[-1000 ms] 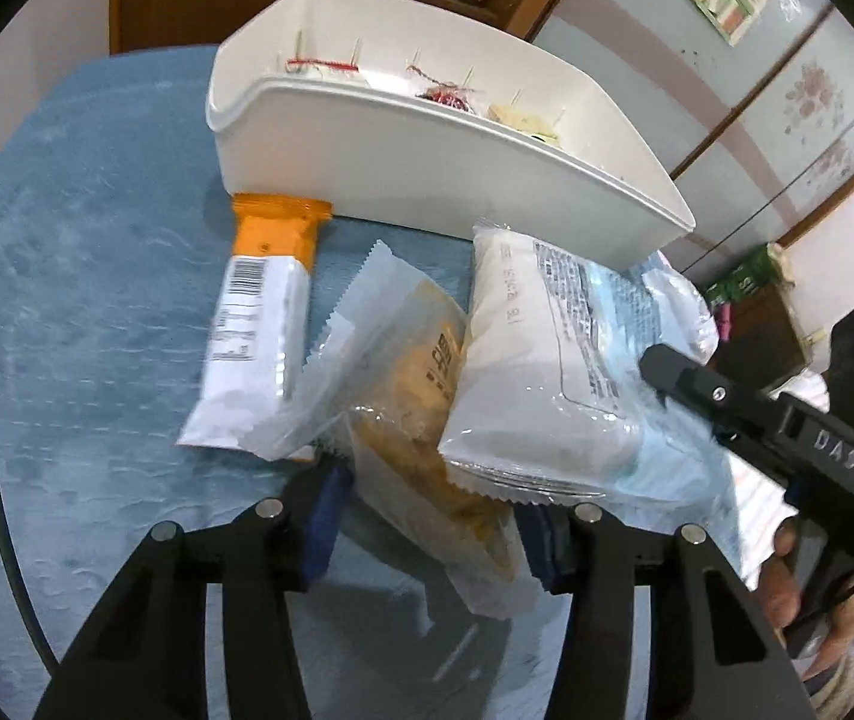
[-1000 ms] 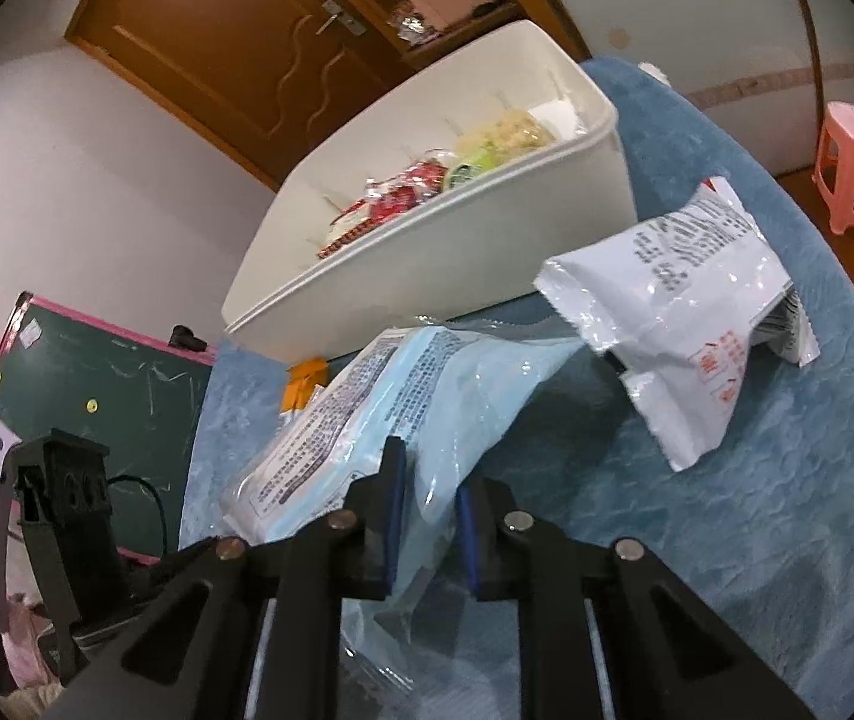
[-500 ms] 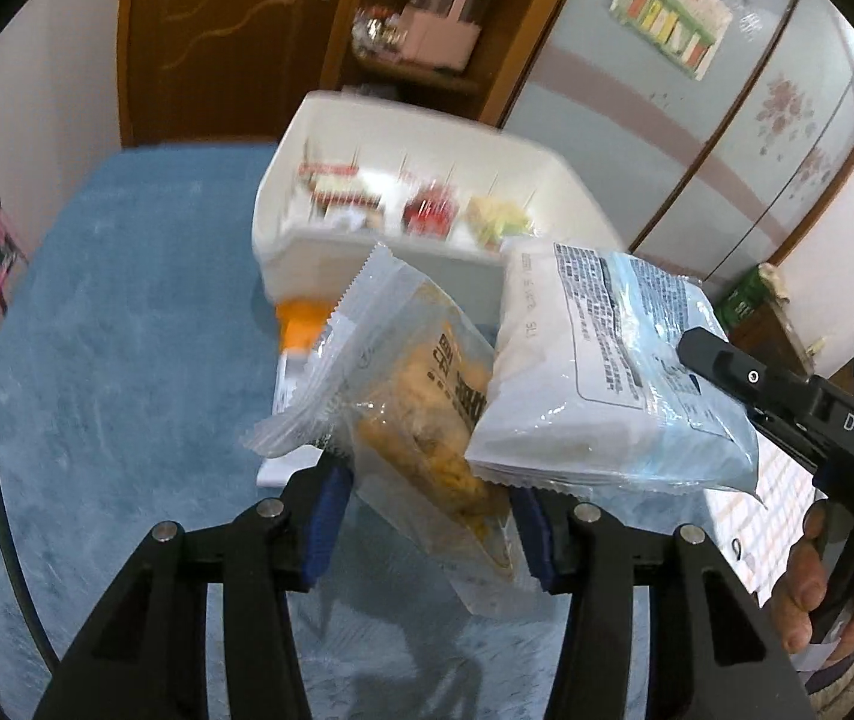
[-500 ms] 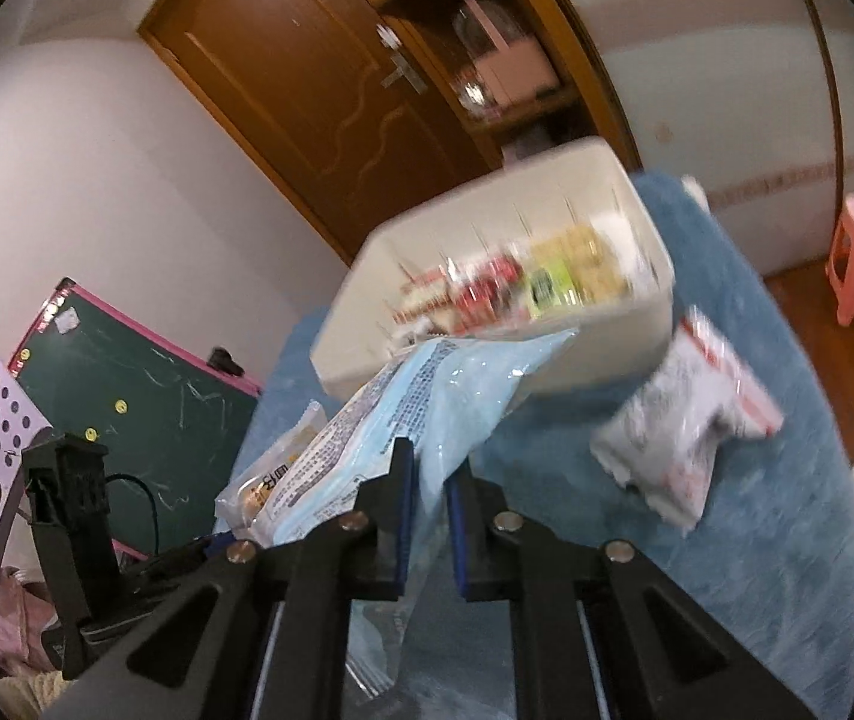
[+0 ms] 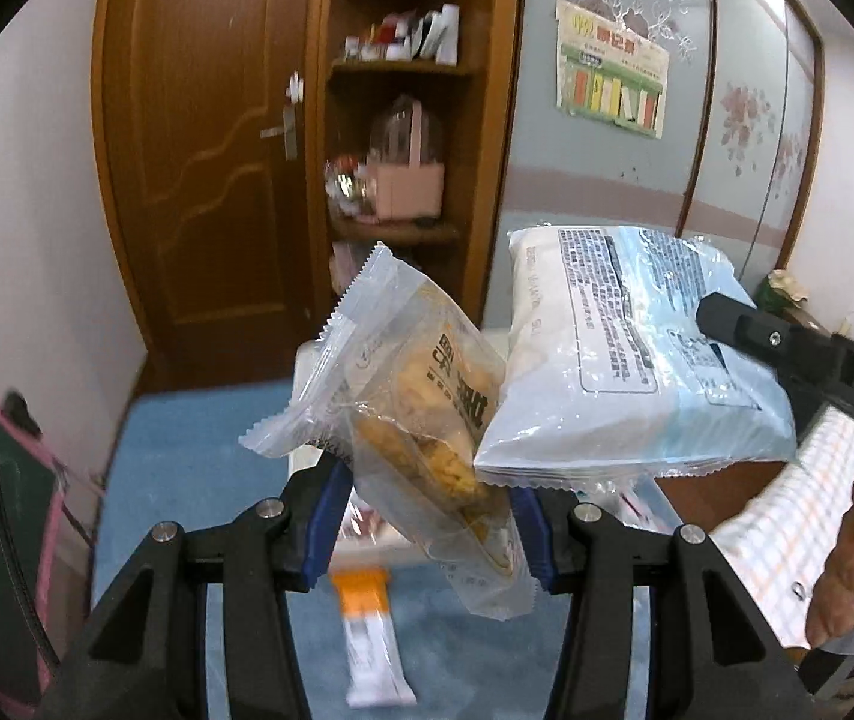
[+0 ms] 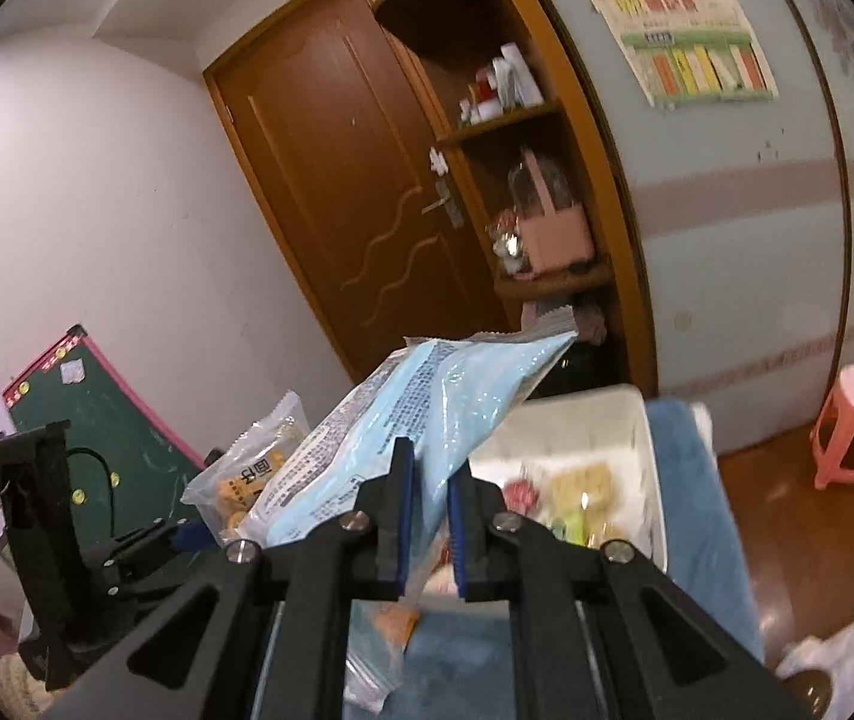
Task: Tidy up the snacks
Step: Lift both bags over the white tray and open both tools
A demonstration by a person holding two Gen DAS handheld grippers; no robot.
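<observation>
The step in hand is judged to be the carry: two snack packets are held in the air above the table, neither yet placed.

The left gripper (image 5: 427,531) is closed narrowly on the lower part of a clear plastic packet of golden-brown biscuits (image 5: 420,420), which stands tilted upward from between the blue pads. The right gripper (image 6: 430,519) is pinched nearly together on the lower edge of a light blue and white crinkled plastic snack bag (image 6: 427,408), which slants up and away from the jaws. In the left wrist view the blue bag (image 5: 613,360) is seen just beside the biscuit packet, and appears to touch it along one side; contact cannot be confirmed.

The white rectangular plastic bin (image 6: 637,438) lies below and ahead of both packets on the blue cloth-covered table (image 6: 703,510). Red, yellow and green wrapped snacks are visible inside it, blurred. It is largely hidden behind the packets in the left wrist view. An orange and white wrapped snack bar (image 5: 369,648) lies flat on the cloth below the left gripper, outside the bin.

The next move is judged to call for each packet to be lowered over the open bin and released separately, with the two grippers kept apart so that the bags do not snag. The snack bar is left to be collected afterwards.
</observation>
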